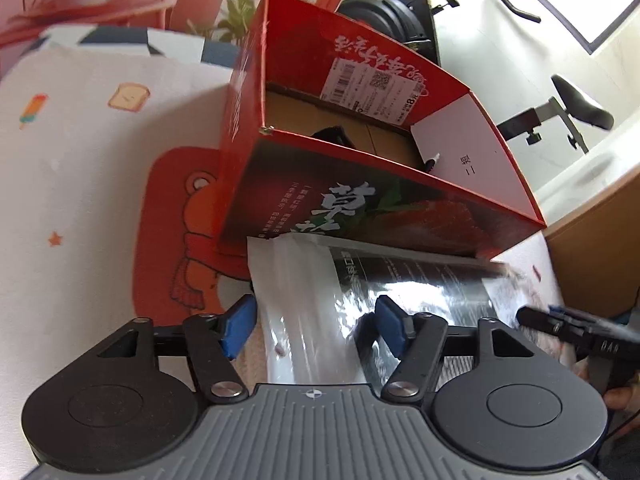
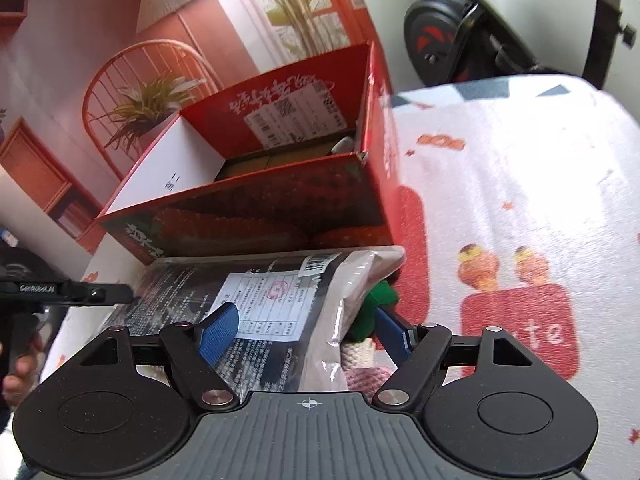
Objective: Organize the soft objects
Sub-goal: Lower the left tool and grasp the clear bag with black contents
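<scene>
One flat plastic package (image 1: pixel 360 300), part clear and part black with white print, lay on the patterned cloth (image 1: pixel 92 184) with its far edge right against the near wall of the red cardboard box (image 1: pixel 360 200). From the right wrist view the same package (image 2: pixel 280 312) showed a white printed label and a barcode sticker, and its clear sealed edge ran down toward the camera. Beneath that edge sat a knitted soft toy (image 2: pixel 368 320), green on top with cream and pink parts below, partly covered by the package. The left gripper (image 1: pixel 316 328) stood over the package's near end with its jaws parted wide; both blue pads (image 1: pixel 240 326) were apart from the plastic, with the package lying between and under them, nothing gripped. The right gripper (image 2: pixel 308 328) was likewise spread open, one blue pad (image 2: pixel 220 332) above the label and the other beside the green toy, neither pressing on anything. The red box stood open-topped, with a brown cardboard floor, a white inner panel at one end and a shipping label on the far inner wall; a small dark object lay inside, too unclear to name. The right gripper's black fingers (image 1: pixel 560 324) showed at the edge of the left view, a hand (image 1: pixel 620 396) behind them. An exercise bike (image 2: pixel 460 32) stood beyond the table.
</scene>
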A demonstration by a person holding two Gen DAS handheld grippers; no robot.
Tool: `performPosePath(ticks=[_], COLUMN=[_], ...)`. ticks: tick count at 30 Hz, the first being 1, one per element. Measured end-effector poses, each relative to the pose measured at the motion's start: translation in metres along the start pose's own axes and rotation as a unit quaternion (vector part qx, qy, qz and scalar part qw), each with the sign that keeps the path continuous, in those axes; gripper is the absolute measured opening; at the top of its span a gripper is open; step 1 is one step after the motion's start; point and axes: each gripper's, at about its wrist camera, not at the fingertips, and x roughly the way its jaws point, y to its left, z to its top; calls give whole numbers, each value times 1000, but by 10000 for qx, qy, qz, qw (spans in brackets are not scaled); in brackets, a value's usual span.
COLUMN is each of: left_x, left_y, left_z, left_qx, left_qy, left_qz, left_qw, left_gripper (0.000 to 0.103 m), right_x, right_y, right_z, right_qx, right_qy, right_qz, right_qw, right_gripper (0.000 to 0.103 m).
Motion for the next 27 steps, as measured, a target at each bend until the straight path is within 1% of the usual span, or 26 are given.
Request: performPosePath(ticks=[2, 6, 9, 11, 12, 15, 17, 18, 20, 22, 23, 27], left_x=[5, 12, 15, 18, 21, 26, 25, 24, 19, 13, 11, 3], left_y=[1, -2, 3, 3, 3, -3, -3, -3, -3, -3, -4, -9], left_z=[3, 8, 14, 16, 17, 17, 15, 14, 13, 12, 10, 4], left_qx=[-87, 64, -45, -78, -64, 194, 165, 144, 124, 53, 69, 268], left_qy=[53, 90, 99, 144, 197, 243, 196, 180, 130, 96, 88, 87], left_qz=[-89, -46, 12, -72, -142, -95, -111, -137, -197, -337, -413, -458], left_qw=[9999, 9999, 9999, 9998, 9997, 9995, 9996, 9996, 9996, 9994, 9991, 9986], left_gripper=[69, 73, 73, 72, 72, 72, 72, 70, 66, 65, 65, 65], right_x=[5, 11, 15, 17, 18, 23, 26, 24, 21, 16, 12, 4], right_y=[1, 5, 5, 5, 4, 5, 8, 9, 11, 17, 21, 38], right_z=[2, 6, 11, 15, 16, 17, 15, 14, 14, 14, 13, 10], right_qx=[-73, -219, -280, -299, -296, -344, -407, -419, -459, -613, -747, -1245], right_qy=[125, 243, 321, 381, 411, 493, 507, 500, 493, 497, 497, 504], right_qz=[96, 135, 158, 186, 207, 244, 198, 188, 193, 266, 316, 200], right_qw=[9998, 9994, 9990, 9987, 9985, 9979, 9977, 9977, 9975, 9965, 9955, 9907], right_gripper=[72, 73, 74, 75, 76, 81, 81, 81, 79, 73, 72, 71])
